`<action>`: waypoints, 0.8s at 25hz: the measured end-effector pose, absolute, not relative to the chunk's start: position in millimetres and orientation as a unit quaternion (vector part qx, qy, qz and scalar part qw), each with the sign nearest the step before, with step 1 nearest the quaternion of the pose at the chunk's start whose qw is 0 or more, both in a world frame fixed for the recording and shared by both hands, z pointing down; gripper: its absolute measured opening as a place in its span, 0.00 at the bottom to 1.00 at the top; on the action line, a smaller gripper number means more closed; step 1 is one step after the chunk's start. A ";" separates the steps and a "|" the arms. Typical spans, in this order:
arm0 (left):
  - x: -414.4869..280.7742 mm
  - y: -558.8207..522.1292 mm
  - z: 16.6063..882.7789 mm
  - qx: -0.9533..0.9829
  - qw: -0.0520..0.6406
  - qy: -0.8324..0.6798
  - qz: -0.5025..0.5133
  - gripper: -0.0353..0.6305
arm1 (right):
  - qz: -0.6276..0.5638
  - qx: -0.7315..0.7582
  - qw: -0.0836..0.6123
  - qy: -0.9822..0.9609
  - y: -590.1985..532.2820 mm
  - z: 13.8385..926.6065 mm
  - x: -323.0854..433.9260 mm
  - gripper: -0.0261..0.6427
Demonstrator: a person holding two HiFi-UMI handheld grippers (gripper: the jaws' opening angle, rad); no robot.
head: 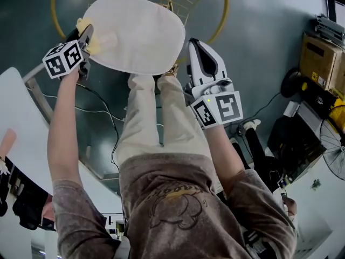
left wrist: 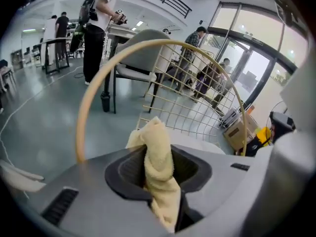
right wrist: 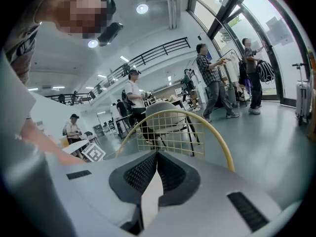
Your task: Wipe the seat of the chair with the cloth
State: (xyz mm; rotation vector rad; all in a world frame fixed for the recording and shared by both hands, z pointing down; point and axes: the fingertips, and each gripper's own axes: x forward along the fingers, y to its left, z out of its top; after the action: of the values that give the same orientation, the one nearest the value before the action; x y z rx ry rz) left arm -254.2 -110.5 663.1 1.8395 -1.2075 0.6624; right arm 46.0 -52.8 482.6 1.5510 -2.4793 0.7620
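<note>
Gripping a pale yellow terry cloth [left wrist: 159, 169], the left gripper [head: 86, 38] sits at the far left edge of the cream oval chair seat [head: 137, 34]. Its jaws are clenched on the cloth, which bunches up between the dark pads, pokes out past their tips and hangs down on the near side. In the head view the cloth shows as a yellow wad touching the seat's left rim, just beside the jaws.

The right gripper [head: 195, 46] is on the other side, just beside the seat's right edge and pointing away from the person. Its own view shows the ribbed black pads [right wrist: 140, 174] pressed together at the tips. A pale sliver shows in the narrow slot nearer the camera, and I cannot tell what it is.

Behind the seat, on the far side, rises the yellow ring-shaped wire-grid backrest [head: 54, 9]. The person's beige trouser legs [head: 145, 123] come up to the near rim of the seat, between the two arms. The chair stands on a dark grey-green glossy floor [head: 259, 36], and a brown cardboard box [head: 318, 58] lies well to the right
</note>
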 end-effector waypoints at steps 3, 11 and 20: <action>-276.1 -124.0 651.5 0.729 0.383 -0.492 0.281 0.24 | 0.253 0.512 0.060 -0.819 -53.7 485.1 44.5 0.08; -299.5 -133.1 663.2 0.709 0.377 -0.503 0.321 0.24 | 0.260 0.518 0.061 -0.813 -56.5 492.1 39.2 0.08; -288.2 -133.0 693.3 0.700 0.386 -0.499 0.336 0.23 | 0.263 0.528 0.062 -0.805 -60.9 495.2 46.8 0.08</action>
State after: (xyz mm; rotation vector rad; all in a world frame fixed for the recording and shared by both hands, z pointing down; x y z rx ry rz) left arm -288.2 -133.0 693.3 1.7821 -1.2701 0.8547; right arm 46.8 -60.9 495.2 1.5956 -2.4334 0.7952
